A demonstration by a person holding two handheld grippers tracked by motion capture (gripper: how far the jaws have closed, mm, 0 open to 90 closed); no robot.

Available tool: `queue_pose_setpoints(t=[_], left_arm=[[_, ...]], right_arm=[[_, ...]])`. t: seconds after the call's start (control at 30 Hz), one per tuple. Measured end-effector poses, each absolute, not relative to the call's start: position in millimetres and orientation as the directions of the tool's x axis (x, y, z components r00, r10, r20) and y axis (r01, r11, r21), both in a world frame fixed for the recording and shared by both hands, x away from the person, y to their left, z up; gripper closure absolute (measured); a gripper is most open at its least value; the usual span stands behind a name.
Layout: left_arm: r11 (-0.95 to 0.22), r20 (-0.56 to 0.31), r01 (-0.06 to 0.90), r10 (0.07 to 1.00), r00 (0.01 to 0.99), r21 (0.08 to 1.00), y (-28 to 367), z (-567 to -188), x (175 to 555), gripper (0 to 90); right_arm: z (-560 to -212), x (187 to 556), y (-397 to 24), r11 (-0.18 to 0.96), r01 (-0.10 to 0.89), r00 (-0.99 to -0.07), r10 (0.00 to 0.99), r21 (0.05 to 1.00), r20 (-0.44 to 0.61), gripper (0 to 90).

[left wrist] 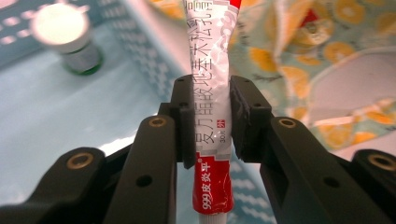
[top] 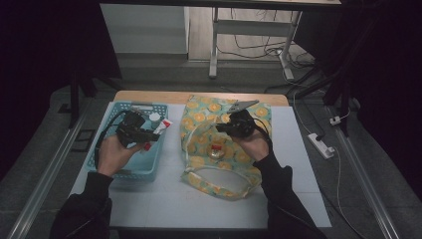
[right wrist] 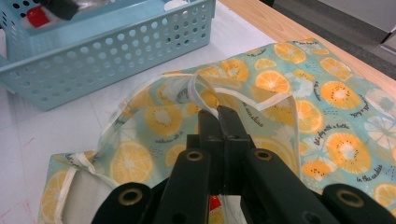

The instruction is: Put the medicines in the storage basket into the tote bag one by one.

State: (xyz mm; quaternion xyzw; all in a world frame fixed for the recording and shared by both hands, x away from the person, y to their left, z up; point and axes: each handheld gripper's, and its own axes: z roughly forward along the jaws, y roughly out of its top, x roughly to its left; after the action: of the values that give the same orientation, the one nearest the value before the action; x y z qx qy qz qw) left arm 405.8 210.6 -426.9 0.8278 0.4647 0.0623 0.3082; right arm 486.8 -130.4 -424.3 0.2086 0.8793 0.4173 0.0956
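Black jaws of the left gripper (left wrist: 212, 116) pinch a red-and-white ointment tube (left wrist: 212, 107) across its middle, the pads pressed against both flat sides. From the high view that gripper (top: 144, 133) holds the tube (top: 160, 129) above the light blue perforated basket (top: 112, 172) at the left of the white table mat (top: 164, 199), the tube's top end pointing toward the fabric bag. On the basket floor stands a small green bottle with a white cap (left wrist: 70, 37).

Right of the basket lies a drawstring bag printed with orange slices (top: 199, 119). The right gripper (right wrist: 218, 119) has its jaws pressed together on the bag's white-trimmed edge (right wrist: 205, 93), lifting that edge off the mat. Inside the bag's opening, a small red-capped item (top: 215, 151) shows in the high view; what it is I cannot tell.
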Motion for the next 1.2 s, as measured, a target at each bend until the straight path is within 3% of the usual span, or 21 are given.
queue_pose_setpoints(t=[0.6, 1.2], left_arm=[[-0.489, -0.213, 0.662, 0.69, 0.692, 0.568, 143, -430, 397, 72.4], [-0.556, -0.19, 0.639, 0.658, 0.729, 0.531, 83, -454, 419, 72.4]], right_arm=[[-423, 487, -131, 0.558, 0.285, -0.893, 0.45, 0.779, 0.004, 89.7], [-422, 486, -131, 0.552, 0.281, -0.891, 0.453, 0.785, 0.0, 89.7]])
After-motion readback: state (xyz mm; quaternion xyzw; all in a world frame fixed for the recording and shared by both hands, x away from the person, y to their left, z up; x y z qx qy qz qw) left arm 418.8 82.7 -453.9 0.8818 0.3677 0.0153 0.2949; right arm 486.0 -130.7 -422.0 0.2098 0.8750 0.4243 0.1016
